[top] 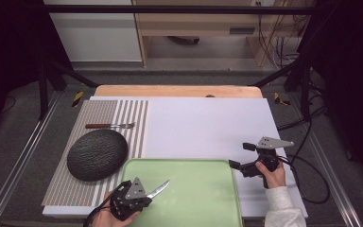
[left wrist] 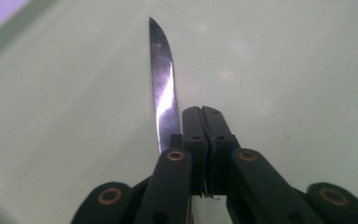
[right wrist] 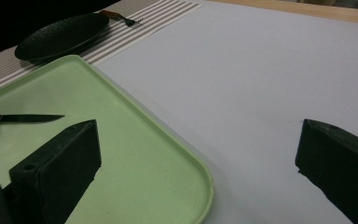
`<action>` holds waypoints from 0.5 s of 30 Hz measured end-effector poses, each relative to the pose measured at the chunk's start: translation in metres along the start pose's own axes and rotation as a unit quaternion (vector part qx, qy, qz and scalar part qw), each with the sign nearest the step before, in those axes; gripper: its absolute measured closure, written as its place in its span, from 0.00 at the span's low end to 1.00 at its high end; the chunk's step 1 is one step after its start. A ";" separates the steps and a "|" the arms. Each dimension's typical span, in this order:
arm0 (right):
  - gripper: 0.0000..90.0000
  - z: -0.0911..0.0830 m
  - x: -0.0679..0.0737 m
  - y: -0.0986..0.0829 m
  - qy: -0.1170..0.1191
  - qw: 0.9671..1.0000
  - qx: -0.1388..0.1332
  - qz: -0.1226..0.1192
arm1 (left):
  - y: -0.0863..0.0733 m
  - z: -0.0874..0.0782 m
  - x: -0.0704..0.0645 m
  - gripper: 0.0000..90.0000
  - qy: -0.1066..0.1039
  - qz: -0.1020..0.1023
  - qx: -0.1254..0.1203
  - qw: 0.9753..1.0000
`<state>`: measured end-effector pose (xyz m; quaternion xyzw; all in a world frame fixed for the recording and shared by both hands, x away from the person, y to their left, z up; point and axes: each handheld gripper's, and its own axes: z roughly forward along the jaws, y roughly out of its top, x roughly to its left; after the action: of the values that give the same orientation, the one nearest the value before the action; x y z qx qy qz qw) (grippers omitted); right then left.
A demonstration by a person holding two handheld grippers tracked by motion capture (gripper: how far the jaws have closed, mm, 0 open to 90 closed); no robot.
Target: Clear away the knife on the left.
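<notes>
Holding the knife (top: 159, 189) in our left gripper (top: 144, 194), jaws pinched tight on its handle end, blade sticking out over the green tray (top: 194, 198) without touching it. Our right gripper (top: 241, 156) sits just off the tray's right edge above the white mat (top: 208, 127), jaws spread wide with nothing in them. Over on the striped placemat (top: 127, 113) we've got the dark plate (top: 97, 154) and a fork (top: 111, 126) beyond it.

A tray (top: 208, 189) is set at the table's near edge — a placemat (top: 123, 118) is laid to its left, bearing a plate (top: 97, 154) with a fork (top: 111, 126) behind it. A knife (top: 158, 189) is held above the tray.
</notes>
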<state>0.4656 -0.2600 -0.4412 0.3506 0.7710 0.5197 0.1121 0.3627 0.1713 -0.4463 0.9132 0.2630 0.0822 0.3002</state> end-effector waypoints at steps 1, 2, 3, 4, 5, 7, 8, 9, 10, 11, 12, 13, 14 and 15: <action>0.01 0.000 0.000 0.000 0.000 1.000 0.000 0.000 | 0.000 0.001 0.000 0.99 -0.003 0.001 0.003 1.000; 0.01 0.000 0.000 0.000 0.000 1.000 0.001 -0.001 | 0.000 0.003 0.000 1.00 -0.003 0.003 0.005 1.000; 0.01 0.000 0.000 0.000 0.000 1.000 0.001 -0.001 | 0.000 0.003 0.000 1.00 -0.002 0.003 0.007 1.000; 0.01 0.000 0.000 0.000 -0.001 1.000 0.001 -0.001 | 0.000 0.005 0.000 1.00 0.000 0.003 0.006 1.000; 0.01 0.000 0.000 0.000 -0.001 1.000 0.001 -0.001 | 0.000 0.005 0.000 1.00 -0.002 0.003 0.008 1.000; 0.01 0.000 0.000 0.000 -0.001 1.000 0.001 -0.001 | 0.000 0.006 -0.001 1.00 0.001 0.005 0.009 1.000; 0.01 0.000 0.000 0.000 -0.001 1.000 0.001 -0.001 | -0.001 0.007 -0.001 1.00 0.000 0.006 0.011 1.000; 0.01 0.000 0.000 0.000 -0.001 1.000 0.000 -0.001 | -0.001 0.007 -0.001 1.00 0.001 0.008 0.013 1.000; 0.01 0.000 0.000 0.000 -0.001 1.000 0.000 -0.001 | -0.001 0.008 -0.002 1.00 0.002 0.009 0.015 1.000; 0.01 0.000 0.000 0.000 -0.001 1.000 0.000 0.000 | -0.002 0.008 -0.002 1.00 0.001 0.010 0.018 1.000; 0.01 0.000 0.000 0.000 -0.001 1.000 0.000 -0.001 | -0.002 0.009 -0.002 1.00 0.002 0.011 0.019 1.000; 0.01 0.000 0.000 0.000 -0.001 1.000 0.000 -0.001 | -0.002 0.009 -0.002 1.00 0.002 0.011 0.021 1.000; 0.01 0.000 0.000 0.000 -0.001 1.000 0.000 -0.001 | -0.002 0.010 -0.002 1.00 0.002 0.013 0.024 1.000; 0.01 0.000 0.000 0.000 -0.001 1.000 0.000 -0.001 | -0.003 0.010 -0.002 1.00 0.002 0.014 0.026 1.000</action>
<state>0.4657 -0.2600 -0.4414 0.3507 0.7712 0.5191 0.1129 0.3631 0.1670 -0.4562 0.9240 0.2534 0.0817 0.2745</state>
